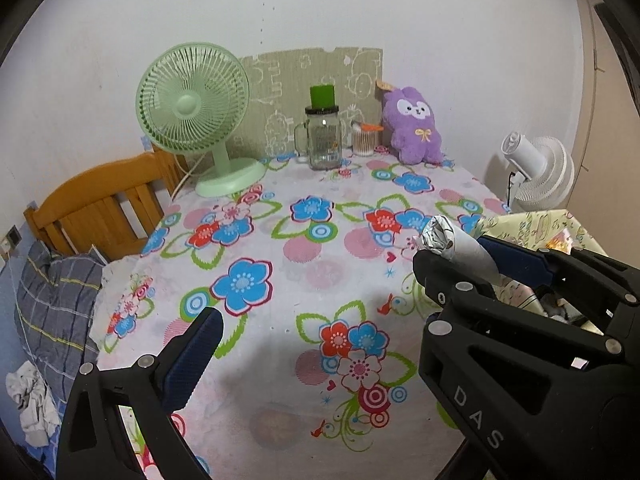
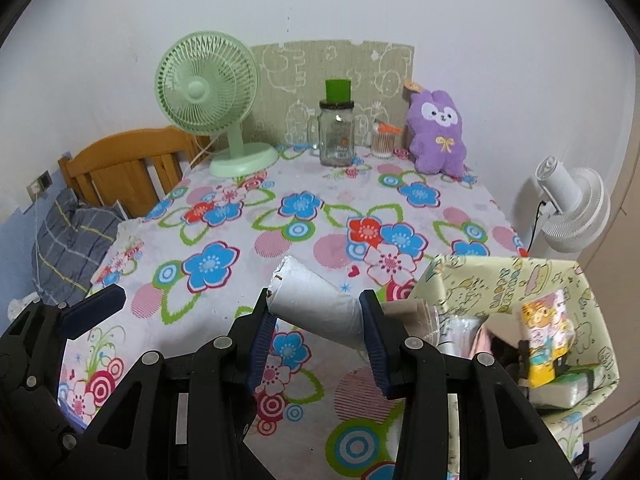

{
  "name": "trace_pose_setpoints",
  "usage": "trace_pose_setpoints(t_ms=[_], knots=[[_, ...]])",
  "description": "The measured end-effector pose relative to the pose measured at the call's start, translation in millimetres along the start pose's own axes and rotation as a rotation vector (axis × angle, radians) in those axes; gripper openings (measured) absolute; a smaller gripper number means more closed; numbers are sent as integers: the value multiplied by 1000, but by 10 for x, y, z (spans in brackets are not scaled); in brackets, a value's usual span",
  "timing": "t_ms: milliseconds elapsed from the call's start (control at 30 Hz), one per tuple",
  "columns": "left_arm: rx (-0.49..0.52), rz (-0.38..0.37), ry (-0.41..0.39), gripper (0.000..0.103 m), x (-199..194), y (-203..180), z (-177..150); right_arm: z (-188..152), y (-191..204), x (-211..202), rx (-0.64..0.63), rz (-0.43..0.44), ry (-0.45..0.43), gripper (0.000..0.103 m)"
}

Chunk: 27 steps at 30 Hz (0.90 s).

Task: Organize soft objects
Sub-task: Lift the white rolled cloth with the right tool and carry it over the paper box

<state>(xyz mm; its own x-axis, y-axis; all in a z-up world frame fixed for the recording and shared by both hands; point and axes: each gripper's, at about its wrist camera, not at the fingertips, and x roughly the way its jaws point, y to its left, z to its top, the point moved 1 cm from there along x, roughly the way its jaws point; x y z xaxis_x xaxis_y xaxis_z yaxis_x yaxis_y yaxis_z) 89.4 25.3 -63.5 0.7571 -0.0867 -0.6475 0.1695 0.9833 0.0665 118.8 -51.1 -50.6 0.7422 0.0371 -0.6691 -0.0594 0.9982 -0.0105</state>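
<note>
Floral-clothed surface (image 2: 328, 208) mostly bare; right claw (image 2: 320, 320) pinching white roll (image 2: 316, 304), left claw (image 1: 312, 320) wide, holding nothing; next likely into box (image 2: 500, 280).

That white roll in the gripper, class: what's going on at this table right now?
A person is working with two handheld grippers over a floral tablecloth. The right gripper is clamped on a white paper-wrapped roll, held above the table beside an open patterned storage box with packets inside. The left gripper is open and holds nothing. A purple plush toy sits at the back, untouched.
</note>
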Motion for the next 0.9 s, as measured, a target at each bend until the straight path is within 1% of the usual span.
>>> trace_pose_setpoints(t_ms=[267,500,900], knots=[[10,-2,-40,102,-200,-101,97,82,-84,-248,4,4,-44,45],[28,-11,-70,102,-319,-251,163,104,-213,-423,16,-9,-75,45],[37,-45,-82,102,-320,-557,230,90,-531,-536,33,-35,-89,45]])
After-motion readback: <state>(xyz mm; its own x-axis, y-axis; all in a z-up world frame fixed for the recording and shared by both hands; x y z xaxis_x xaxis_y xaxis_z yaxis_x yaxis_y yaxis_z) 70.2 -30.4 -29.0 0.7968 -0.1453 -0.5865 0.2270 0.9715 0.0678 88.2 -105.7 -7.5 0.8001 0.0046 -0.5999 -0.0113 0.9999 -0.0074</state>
